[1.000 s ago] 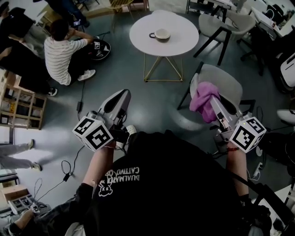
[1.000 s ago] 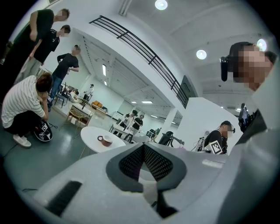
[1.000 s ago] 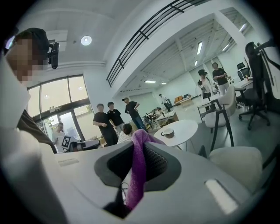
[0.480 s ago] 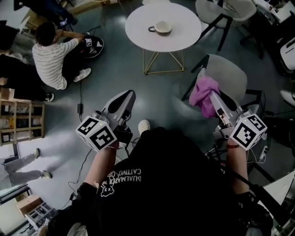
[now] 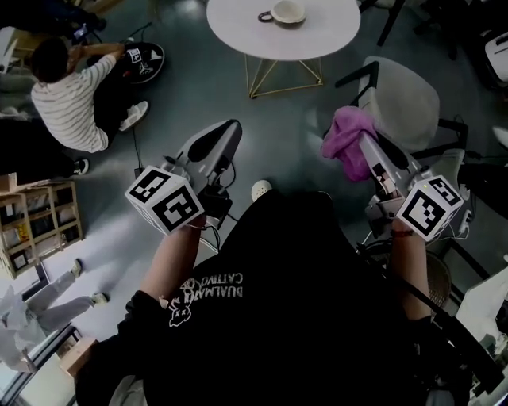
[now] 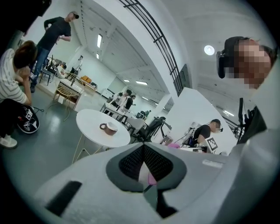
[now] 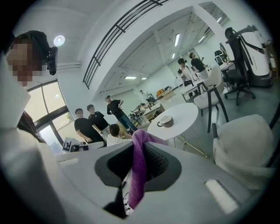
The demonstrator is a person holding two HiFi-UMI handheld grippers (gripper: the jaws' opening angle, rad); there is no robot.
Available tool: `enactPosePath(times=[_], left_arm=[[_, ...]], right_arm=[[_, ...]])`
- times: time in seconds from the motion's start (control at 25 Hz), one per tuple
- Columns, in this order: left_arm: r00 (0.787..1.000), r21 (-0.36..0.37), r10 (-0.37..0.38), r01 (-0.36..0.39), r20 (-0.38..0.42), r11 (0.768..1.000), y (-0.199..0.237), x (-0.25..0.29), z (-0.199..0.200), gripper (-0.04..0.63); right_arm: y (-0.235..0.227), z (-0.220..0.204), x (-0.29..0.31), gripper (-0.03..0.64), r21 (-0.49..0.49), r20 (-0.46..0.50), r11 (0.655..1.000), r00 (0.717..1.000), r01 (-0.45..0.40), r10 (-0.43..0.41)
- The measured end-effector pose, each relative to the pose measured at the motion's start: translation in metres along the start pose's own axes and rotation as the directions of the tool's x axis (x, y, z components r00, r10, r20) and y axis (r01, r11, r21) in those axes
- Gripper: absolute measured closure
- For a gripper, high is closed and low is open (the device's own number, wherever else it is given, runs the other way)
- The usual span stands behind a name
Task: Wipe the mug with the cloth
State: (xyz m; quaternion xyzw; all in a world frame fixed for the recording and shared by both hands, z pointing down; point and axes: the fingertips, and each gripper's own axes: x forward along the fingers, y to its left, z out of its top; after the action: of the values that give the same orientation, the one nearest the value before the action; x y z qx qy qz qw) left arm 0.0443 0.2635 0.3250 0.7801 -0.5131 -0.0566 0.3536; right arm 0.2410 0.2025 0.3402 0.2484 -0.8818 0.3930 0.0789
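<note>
Closer to mug [image 5: 286, 12] and table [image 5: 317, 41] now (left tongs [image 5: 231, 128] pressed together, right tongs [image 5: 363, 139] pinching cloth [image 5: 344, 144]), grey chair [image 5: 402, 100] alongside.

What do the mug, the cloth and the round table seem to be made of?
The mug looks like glazed ceramic: brown outside, pale smooth inside. The cloth is soft purple fabric, perhaps microfibre: it hangs in limp folds. The table has a smooth matt white top, material unclear, on thin gold-coloured legs, probably metal wire.
</note>
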Motion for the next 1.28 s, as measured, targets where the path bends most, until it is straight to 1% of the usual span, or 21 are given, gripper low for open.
enactPosePath(times=[0.2,0.4,0.52,0.64,0.8,1.0,1.12,1.28], left_arm=[[1.0,-0.006,-0.014,0.014,-0.017,1.0,0.024,-0.007,0.015,0.598],[0.999,0.004,-0.001,0.001,-0.034,1.0,0.043,-0.02,0.022,0.598],[0.999,0.009,-0.005,0.005,-0.034,1.0,0.049,-0.026,0.026,0.598],[1.0,-0.003,-0.015,0.015,-0.028,1.0,0.053,-0.031,0.029,0.598],[0.999,-0.032,-0.032,0.032,-0.008,0.999,0.058,-0.033,0.026,0.598],[0.998,-0.073,-0.05,0.048,-0.026,0.996,0.056,-0.022,0.018,0.598],[0.999,-0.063,-0.044,0.042,-0.028,0.997,0.057,-0.007,0.023,0.598],[1.0,-0.041,-0.011,0.011,-0.012,0.999,0.067,0.005,0.039,0.598]], right_arm=[[0.019,-0.003,0.034,0.558,0.032,-0.003,1.0,1.0,0.0,0.0],[0.042,-0.014,0.063,0.558,0.068,-0.017,0.997,1.0,-0.021,0.023],[0.054,-0.022,0.072,0.558,0.09,-0.02,0.995,0.999,-0.032,0.034],[0.06,-0.024,0.075,0.558,0.091,-0.021,0.995,0.999,-0.028,0.03],[0.059,-0.032,0.074,0.558,0.105,-0.028,0.994,1.0,-0.011,0.014],[0.049,-0.04,0.074,0.558,0.144,-0.051,0.99,0.999,0.002,0.005],[0.032,-0.034,0.081,0.558,0.16,-0.056,0.987,0.998,0.0,0.009],[0.02,-0.019,0.104,0.558,0.167,-0.066,0.985,0.997,-0.035,0.046]])
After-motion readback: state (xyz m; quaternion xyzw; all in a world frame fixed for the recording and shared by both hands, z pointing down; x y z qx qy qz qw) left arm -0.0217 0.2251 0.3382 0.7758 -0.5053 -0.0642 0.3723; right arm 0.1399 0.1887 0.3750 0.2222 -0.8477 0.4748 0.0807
